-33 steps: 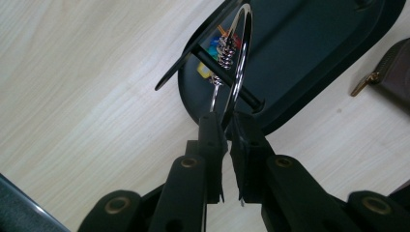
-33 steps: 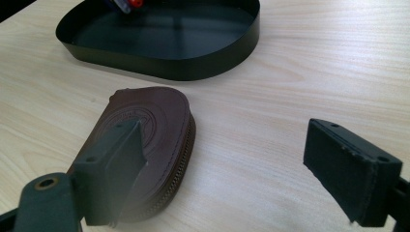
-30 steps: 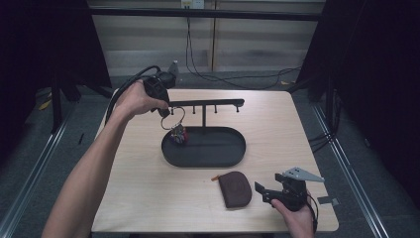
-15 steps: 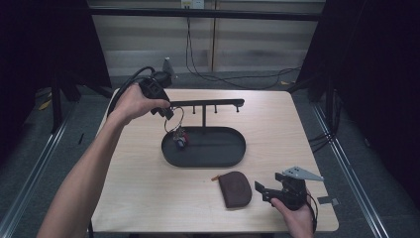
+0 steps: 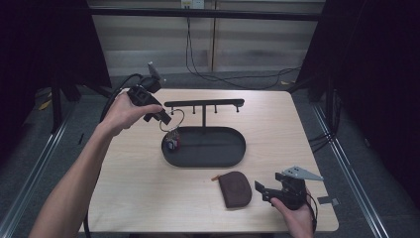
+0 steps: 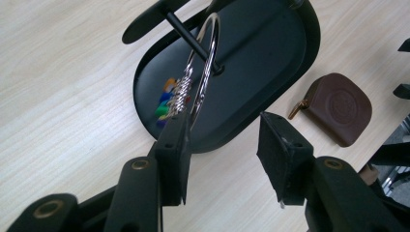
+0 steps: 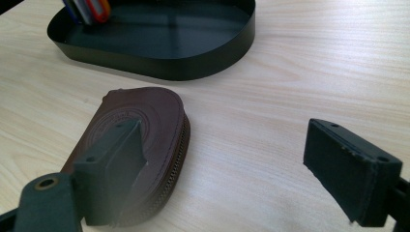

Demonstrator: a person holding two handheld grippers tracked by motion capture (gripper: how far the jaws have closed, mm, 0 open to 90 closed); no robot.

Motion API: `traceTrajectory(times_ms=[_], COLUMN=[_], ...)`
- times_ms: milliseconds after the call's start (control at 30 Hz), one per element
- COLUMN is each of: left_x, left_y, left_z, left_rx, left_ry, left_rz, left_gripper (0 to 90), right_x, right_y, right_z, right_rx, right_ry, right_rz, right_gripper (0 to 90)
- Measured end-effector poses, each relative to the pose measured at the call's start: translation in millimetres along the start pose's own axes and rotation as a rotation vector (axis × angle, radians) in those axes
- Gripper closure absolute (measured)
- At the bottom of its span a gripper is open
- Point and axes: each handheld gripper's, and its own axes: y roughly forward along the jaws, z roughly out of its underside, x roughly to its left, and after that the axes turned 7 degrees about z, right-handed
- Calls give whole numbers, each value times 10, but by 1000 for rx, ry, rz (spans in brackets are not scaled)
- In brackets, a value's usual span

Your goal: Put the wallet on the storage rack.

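A person stands at a light wooden table with a black tool in each hand.

The left gripper is in the upper left part of the high view, held up above the table by the left hand. Its jaws have just been opening and now stand part way spread. A big silver key ring hangs on a peg of the black rack, near the rack's left end. In the left gripper view the ring sits at the top middle of the frame, just past the tips of the jaws. The ring is not pinched. It looks close to the left jaw, but I cannot tell if it touches it. Small colorful keys dangle from the ring, down into the left end of the black oval tray in the middle of the table.

The right gripper is in the lower right of the high view, held low over the table by the right hand. Its jaws are spread wide and hold nothing. A brown pouch with a zipper lies flat on the table, just below the tray in the high view. In the right gripper view the pouch lies at the lower left, behind the left jaw, and bare table shows between the two jaws. I cannot tell if that jaw touches the pouch.
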Motion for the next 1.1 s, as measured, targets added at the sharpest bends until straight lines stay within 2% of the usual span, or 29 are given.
traceTrajectory(times_ms=[100, 233, 400, 433, 533, 600, 700, 767, 833, 1000, 1100], left_x=[-15, -49, -54, -48, -58, -56, -60, -50, -40, 18, 3], left_y=[15, 9, 25, 24, 35, 51, 73, 100, 120, 206, 265], left_z=[48, 151, 305, 336, 443, 502, 602, 669, 712, 841, 910], left_rx=[-18, -79, -111, -111, -139, -149, -192, -197, -201, -213, -213], left_ry=[27, 37, 41, 42, 22, 30, 39, 53, 63, 50, 75], left_rz=[30, 31, 14, 22, 4, 8, 10, 24, 18, 45, 26], left_gripper=[506, 443, 397, 388, 345, 341, 319, 311, 286, 231, 194], right_x=[-6, -8, -5, -5, -2, -8, -9, -9, -9, -12, -18], right_y=[11, 22, -8, -11, -14, -1, 16, 14, 11, 2, 7], right_z=[-4, -6, 4, 5, 4, 2, -4, -3, -1, 1, -1], right_rx=[0, 4, 0, -1, -5, -2, 2, 0, 2, 0, 2], right_ry=[2, 3, -1, -1, 2, 3, 3, 3, 3, 6, 8], right_rz=[0, 2, 3, 4, 2, 3, 5, 5, 5, 6, 6], right_gripper=[147, 147, 147, 147, 147, 147, 147, 147, 147, 147, 147])
